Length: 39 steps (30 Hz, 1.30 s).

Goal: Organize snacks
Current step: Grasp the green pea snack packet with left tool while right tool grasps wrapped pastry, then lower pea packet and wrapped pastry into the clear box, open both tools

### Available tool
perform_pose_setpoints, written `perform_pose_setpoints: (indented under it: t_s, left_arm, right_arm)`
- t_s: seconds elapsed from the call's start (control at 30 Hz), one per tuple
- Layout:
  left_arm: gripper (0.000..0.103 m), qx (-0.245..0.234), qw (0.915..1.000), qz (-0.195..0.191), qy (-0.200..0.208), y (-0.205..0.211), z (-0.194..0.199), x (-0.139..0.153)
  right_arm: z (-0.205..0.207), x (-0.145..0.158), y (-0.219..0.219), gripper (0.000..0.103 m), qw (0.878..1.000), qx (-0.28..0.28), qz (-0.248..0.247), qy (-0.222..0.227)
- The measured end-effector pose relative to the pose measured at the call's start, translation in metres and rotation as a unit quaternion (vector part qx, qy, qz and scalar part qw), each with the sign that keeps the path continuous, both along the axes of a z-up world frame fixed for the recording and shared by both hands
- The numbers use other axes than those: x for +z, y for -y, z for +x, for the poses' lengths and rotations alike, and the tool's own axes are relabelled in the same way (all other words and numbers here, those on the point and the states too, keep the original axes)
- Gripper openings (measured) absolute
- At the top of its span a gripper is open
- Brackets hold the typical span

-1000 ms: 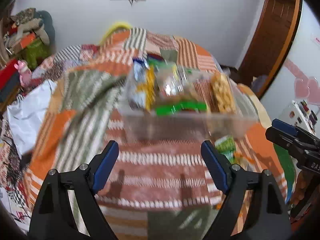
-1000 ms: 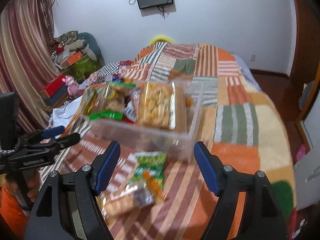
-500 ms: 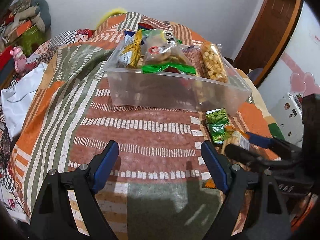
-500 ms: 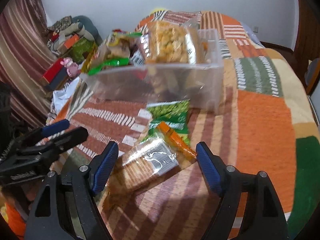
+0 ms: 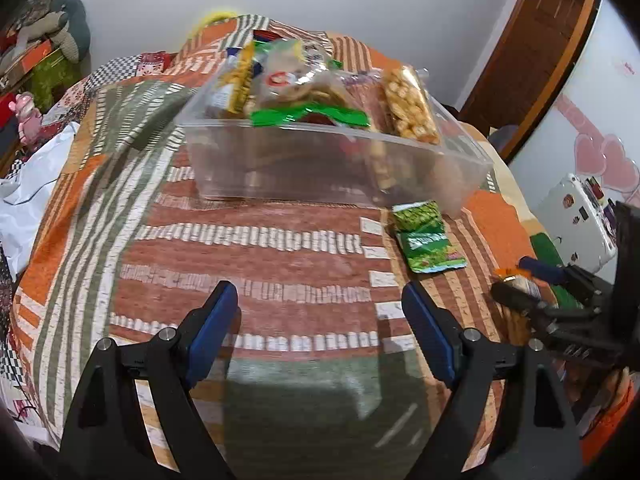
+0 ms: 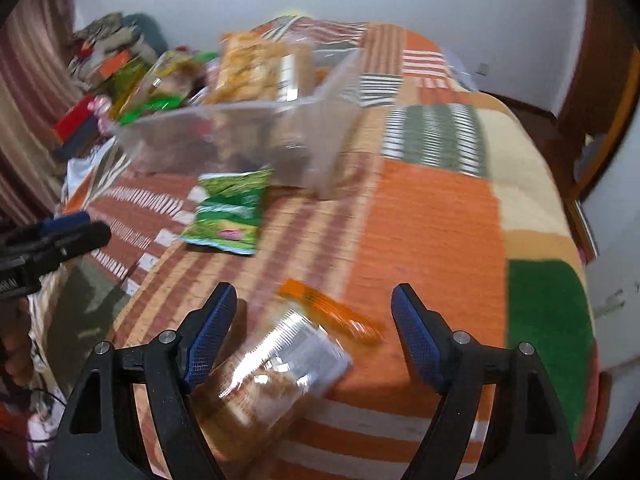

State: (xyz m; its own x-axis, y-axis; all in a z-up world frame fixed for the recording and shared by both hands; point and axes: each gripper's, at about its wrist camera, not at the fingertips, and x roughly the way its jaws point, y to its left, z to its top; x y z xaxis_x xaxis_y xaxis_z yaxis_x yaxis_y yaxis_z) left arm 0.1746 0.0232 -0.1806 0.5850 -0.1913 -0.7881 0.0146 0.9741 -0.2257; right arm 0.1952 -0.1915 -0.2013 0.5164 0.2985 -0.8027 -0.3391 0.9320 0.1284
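A clear plastic bin [image 5: 320, 164] full of snack packets stands on the patchwork bedspread; it also shows in the right wrist view [image 6: 240, 136]. A green snack packet [image 5: 428, 236] lies in front of its right corner, also seen in the right wrist view [image 6: 228, 212]. A clear packet with an orange top [image 6: 280, 360] lies between the fingers of my open right gripper [image 6: 312, 332], apart from both pads. My left gripper [image 5: 320, 328] is open and empty over the bedspread, short of the bin. The right gripper shows at the right edge of the left wrist view [image 5: 532, 284].
The bedspread [image 6: 432, 216] drops off at the right toward the floor and a wooden door [image 5: 536, 52]. Piled clothes and boxes [image 5: 36, 60] stand at the left. A white bag [image 5: 28, 188] lies at the bed's left edge.
Both grippers have drawn back and lowered toward the bed. The right gripper has come down around the clear orange-topped packet, which now lies between its fingers.
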Motion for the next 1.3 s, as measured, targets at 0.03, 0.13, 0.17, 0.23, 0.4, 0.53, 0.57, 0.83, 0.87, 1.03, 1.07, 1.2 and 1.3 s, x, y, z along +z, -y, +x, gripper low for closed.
perform_pose_setpoints:
  t_s: [0.03,0.13,0.17,0.23,0.4,0.53,0.57,0.83,0.87,1.03,1.07,1.2,1.3]
  left_arm:
    - [0.085,-0.004,1.0,-0.001,-0.003,0.003,0.001,-0.001]
    - [0.085,-0.02,0.9998,0.003,-0.004,0.017,0.003,0.0]
    - [0.085,-0.024,0.9997,0.003,-0.002,0.021,0.003,0.0]
    - [0.085,-0.03,0.9996,0.0,-0.001,0.026,0.004,0.001]
    - [0.085,-0.041,0.9991,-0.002,-0.012,0.04,0.01,-0.002]
    - [0.085,-0.052,0.9985,0.001,-0.016,0.054,0.018,-0.004]
    - [0.085,-0.054,0.9984,0.0,-0.017,0.057,0.02,-0.005]
    - [0.085,-0.065,0.9974,-0.008,-0.031,0.087,0.053,-0.014]
    - [0.084,-0.064,0.9972,-0.006,-0.037,0.089,0.057,-0.016]
    - [0.079,-0.059,0.9976,0.017,-0.032,0.102,0.07,-0.024]
    - [0.07,-0.06,0.9976,0.02,-0.029,0.105,0.071,-0.025]
    - [0.047,-0.073,0.9971,0.005,-0.022,0.108,0.073,-0.027]
    - [0.041,-0.074,0.9971,-0.002,-0.018,0.103,0.069,-0.027]
  right_arm:
    - [-0.001,0.004,0.009,0.077,1.0,-0.01,0.011,0.001]
    - [-0.008,0.014,0.02,0.077,0.999,-0.02,0.027,0.006]
    - [-0.012,0.016,0.021,0.077,0.999,-0.016,0.032,0.006]
    - [-0.019,0.015,0.018,0.077,0.999,-0.006,0.032,0.005]
    - [-0.028,0.0,0.003,0.07,0.999,0.018,0.026,-0.011]
    - [-0.027,-0.001,0.012,0.038,1.0,0.003,0.021,0.002]
    - [-0.026,0.001,0.013,0.032,1.0,0.002,0.02,0.002]
    - [-0.019,0.004,0.035,0.032,0.999,-0.021,0.047,0.01]
    - [-0.019,0.004,0.036,0.032,0.999,-0.022,0.047,0.011]
    - [-0.016,0.009,0.039,0.032,0.998,-0.028,0.047,0.022]
    - [-0.015,0.009,0.039,0.032,0.998,-0.027,0.047,0.022]
    - [-0.011,0.014,0.037,0.032,0.998,-0.025,0.045,0.032]
    - [-0.009,0.019,0.035,0.032,0.998,-0.024,0.05,0.04]
